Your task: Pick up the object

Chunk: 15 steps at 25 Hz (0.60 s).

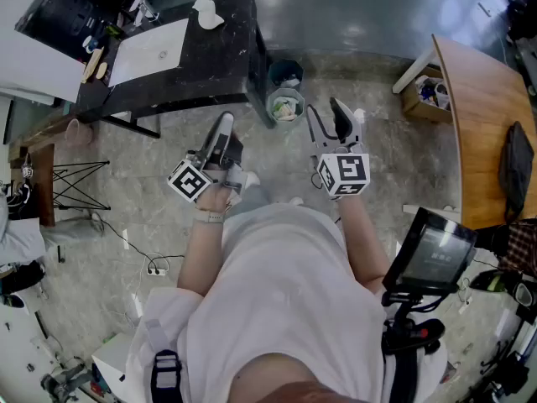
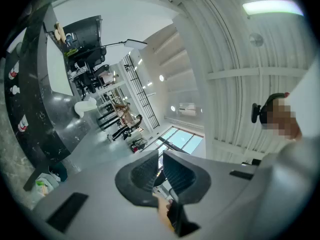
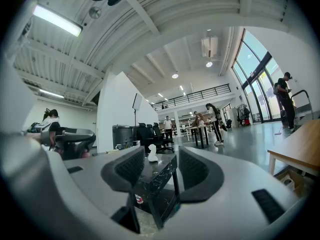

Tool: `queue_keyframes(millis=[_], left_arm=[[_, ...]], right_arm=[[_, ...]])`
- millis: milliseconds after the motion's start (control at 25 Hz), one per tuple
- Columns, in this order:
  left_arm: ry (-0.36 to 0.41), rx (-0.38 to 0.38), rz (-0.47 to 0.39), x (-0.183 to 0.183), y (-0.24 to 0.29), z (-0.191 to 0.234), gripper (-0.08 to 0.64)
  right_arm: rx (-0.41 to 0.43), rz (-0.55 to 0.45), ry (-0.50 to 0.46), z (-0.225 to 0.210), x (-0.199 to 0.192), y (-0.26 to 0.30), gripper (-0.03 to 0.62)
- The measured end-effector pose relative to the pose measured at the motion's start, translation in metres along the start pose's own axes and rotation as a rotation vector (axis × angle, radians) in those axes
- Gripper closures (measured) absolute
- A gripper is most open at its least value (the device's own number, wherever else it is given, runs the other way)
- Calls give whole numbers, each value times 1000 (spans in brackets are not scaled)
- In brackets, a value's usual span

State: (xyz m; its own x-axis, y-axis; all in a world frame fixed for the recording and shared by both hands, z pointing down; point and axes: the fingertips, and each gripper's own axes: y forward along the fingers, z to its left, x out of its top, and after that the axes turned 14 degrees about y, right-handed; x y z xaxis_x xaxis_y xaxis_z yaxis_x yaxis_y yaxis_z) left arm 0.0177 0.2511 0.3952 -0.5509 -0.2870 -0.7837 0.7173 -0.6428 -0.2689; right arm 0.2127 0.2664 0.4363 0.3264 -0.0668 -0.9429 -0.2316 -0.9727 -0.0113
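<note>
Judging by its crumpled look, the white object [image 1: 207, 13] at the far corner of the black table [image 1: 226, 57] should be light and soft, best pinched across its middle, while the left gripper [image 1: 225, 126] is closed on nothing and the right gripper [image 1: 327, 116] gapes empty.

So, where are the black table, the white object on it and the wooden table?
black table [image 1: 228, 57]: head view, bare top.
white object [image 1: 207, 13]: head view, its middle.
wooden table [image 1: 474, 91]: head view, bare top.
</note>
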Motion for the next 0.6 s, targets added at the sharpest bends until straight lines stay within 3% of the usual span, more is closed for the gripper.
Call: queue_keyframes(millis=[120,600], left_arm=[[-62,3,-12,-13,-6,9,552],[-105,19,-33,-4,19,58,552]], right_arm=[[-3,4,-2,-1,-2,-1,365],[-14,10,-26,-12,-5,42,365]])
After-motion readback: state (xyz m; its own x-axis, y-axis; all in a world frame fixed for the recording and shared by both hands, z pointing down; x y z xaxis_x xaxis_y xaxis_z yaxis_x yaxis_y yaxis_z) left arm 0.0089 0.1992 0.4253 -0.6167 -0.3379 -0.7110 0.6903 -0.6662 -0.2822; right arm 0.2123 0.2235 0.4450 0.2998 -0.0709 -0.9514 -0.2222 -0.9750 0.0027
